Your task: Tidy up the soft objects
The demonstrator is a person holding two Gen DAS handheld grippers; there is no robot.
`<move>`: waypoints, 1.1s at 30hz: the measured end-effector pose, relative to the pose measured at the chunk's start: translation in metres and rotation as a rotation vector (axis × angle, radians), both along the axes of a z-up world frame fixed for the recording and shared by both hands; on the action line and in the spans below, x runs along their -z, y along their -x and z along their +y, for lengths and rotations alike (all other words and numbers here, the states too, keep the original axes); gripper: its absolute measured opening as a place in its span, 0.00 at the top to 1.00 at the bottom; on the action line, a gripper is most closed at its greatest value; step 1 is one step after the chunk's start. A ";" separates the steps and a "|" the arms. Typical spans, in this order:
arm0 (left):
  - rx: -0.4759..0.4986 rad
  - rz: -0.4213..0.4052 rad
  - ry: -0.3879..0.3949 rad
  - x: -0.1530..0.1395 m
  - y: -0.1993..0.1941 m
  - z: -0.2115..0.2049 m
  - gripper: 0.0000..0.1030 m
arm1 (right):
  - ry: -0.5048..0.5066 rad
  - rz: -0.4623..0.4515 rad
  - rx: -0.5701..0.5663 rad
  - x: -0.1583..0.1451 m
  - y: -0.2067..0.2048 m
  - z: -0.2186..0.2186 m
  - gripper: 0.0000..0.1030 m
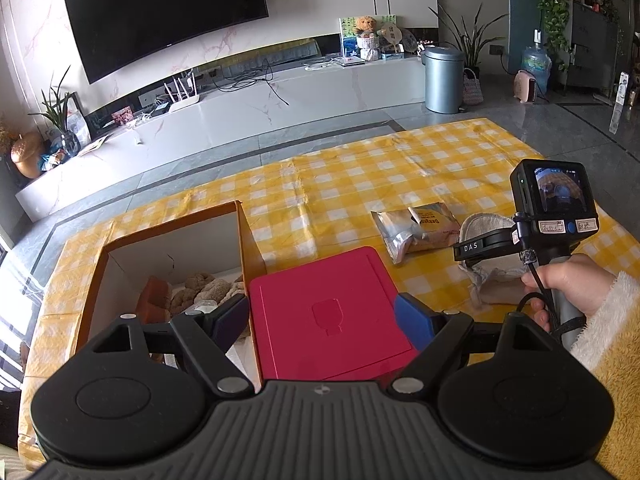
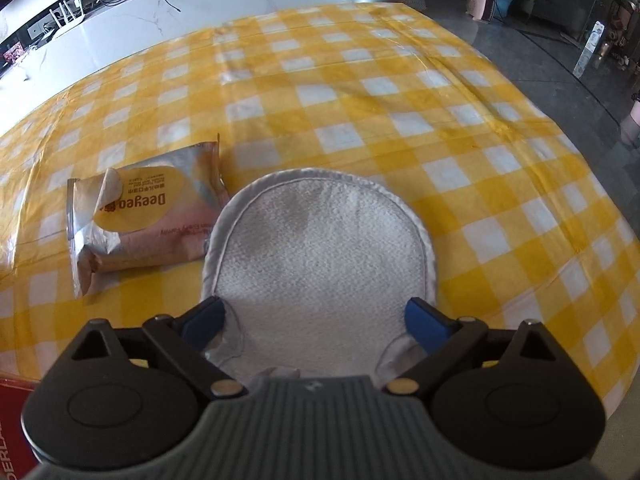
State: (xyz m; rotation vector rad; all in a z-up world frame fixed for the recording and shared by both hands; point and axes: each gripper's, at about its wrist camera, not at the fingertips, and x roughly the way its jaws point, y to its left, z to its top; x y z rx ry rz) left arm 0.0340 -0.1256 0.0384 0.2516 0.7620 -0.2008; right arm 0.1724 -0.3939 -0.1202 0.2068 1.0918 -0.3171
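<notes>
A white terry mitt (image 2: 320,248) lies flat on the yellow checked cloth (image 2: 360,92). My right gripper (image 2: 316,314) points down over its near end, jaws wide, a blue pad (image 2: 424,320) at each side edge of the mitt. A soft pack of wipes (image 2: 148,216) lies just left of the mitt. My left gripper (image 1: 322,316) hangs open above a flat red box (image 1: 328,304), beside an open cardboard box (image 1: 250,248) holding plush toys (image 1: 204,286). From the left wrist view the mitt (image 1: 486,232) is half hidden by the right tool.
A hand in a fluffy sleeve (image 1: 568,288) holds the right tool at the cloth's right side. The far part of the cloth is bare. Beyond it are a TV bench (image 1: 240,112), a grey bin (image 1: 442,80) and a tiled floor.
</notes>
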 end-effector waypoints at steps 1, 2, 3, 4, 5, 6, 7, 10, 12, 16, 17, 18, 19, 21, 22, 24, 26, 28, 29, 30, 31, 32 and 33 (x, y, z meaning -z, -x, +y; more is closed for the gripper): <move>0.004 0.007 0.001 0.000 -0.001 0.000 0.06 | -0.010 -0.008 -0.001 -0.001 0.001 -0.003 0.18; 0.002 0.013 -0.006 0.000 -0.002 0.000 0.06 | -0.008 -0.016 0.006 -0.003 0.003 -0.006 0.24; -0.003 0.010 -0.022 0.000 -0.002 -0.001 0.06 | 0.007 -0.024 0.017 -0.005 0.004 -0.009 0.41; -0.006 0.001 -0.042 0.000 -0.002 -0.002 0.06 | 0.007 -0.030 0.029 -0.007 0.006 -0.014 0.52; -0.007 -0.007 -0.062 -0.001 -0.002 -0.003 0.06 | -0.006 -0.038 0.038 -0.008 0.007 -0.020 0.55; -0.006 -0.017 -0.088 -0.001 -0.001 -0.005 0.06 | -0.009 -0.043 0.042 -0.008 0.008 -0.024 0.65; -0.005 -0.022 -0.104 -0.001 -0.001 -0.007 0.06 | 0.003 -0.043 0.048 -0.008 0.009 -0.027 0.79; 0.016 -0.028 -0.137 -0.003 0.002 -0.015 0.06 | -0.012 -0.050 0.060 -0.008 0.011 -0.036 0.90; 0.039 -0.031 -0.163 -0.004 0.005 -0.023 0.06 | -0.026 -0.059 0.071 -0.008 0.013 -0.041 0.98; 0.074 -0.068 -0.189 -0.006 0.013 -0.035 0.06 | -0.085 -0.065 0.075 -0.011 0.017 -0.047 0.94; 0.075 -0.073 -0.182 -0.006 0.015 -0.036 0.06 | -0.103 -0.079 0.073 -0.015 0.020 -0.047 0.89; 0.073 -0.066 -0.163 -0.008 0.017 -0.035 0.06 | -0.135 -0.116 0.072 -0.021 0.025 -0.047 0.70; 0.072 -0.050 -0.137 -0.009 0.017 -0.034 0.06 | -0.157 -0.171 0.064 -0.030 0.031 -0.046 0.37; 0.063 -0.022 -0.051 -0.016 0.018 -0.029 0.06 | -0.114 -0.272 0.035 -0.047 0.041 -0.039 0.05; 0.058 -0.023 -0.016 -0.019 0.018 -0.026 0.06 | -0.055 -0.298 0.021 -0.054 0.043 -0.033 0.02; 0.058 -0.030 0.026 -0.025 0.020 -0.023 0.06 | 0.008 -0.279 0.048 -0.052 0.040 -0.029 0.02; 0.066 -0.031 0.038 -0.027 0.020 -0.021 0.06 | -0.017 -0.176 0.103 -0.033 0.028 -0.031 0.02; 0.067 -0.023 0.042 -0.026 0.018 -0.020 0.06 | -0.092 -0.061 0.126 -0.010 0.015 -0.034 0.02; 0.063 -0.019 0.044 -0.025 0.017 -0.019 0.06 | -0.133 -0.032 0.128 -0.002 0.011 -0.034 0.02; 0.057 -0.015 0.047 -0.024 0.016 -0.017 0.06 | -0.151 -0.017 0.128 0.003 0.009 -0.032 0.02; 0.051 -0.012 0.051 -0.023 0.015 -0.014 0.06 | -0.121 -0.018 0.118 0.003 0.007 -0.027 0.02; 0.046 -0.010 0.056 -0.022 0.015 -0.012 0.06 | -0.131 -0.002 0.107 0.004 0.005 -0.023 0.02; 0.042 -0.007 0.060 -0.021 0.014 -0.009 0.06 | -0.139 0.007 0.103 0.004 0.004 -0.020 0.02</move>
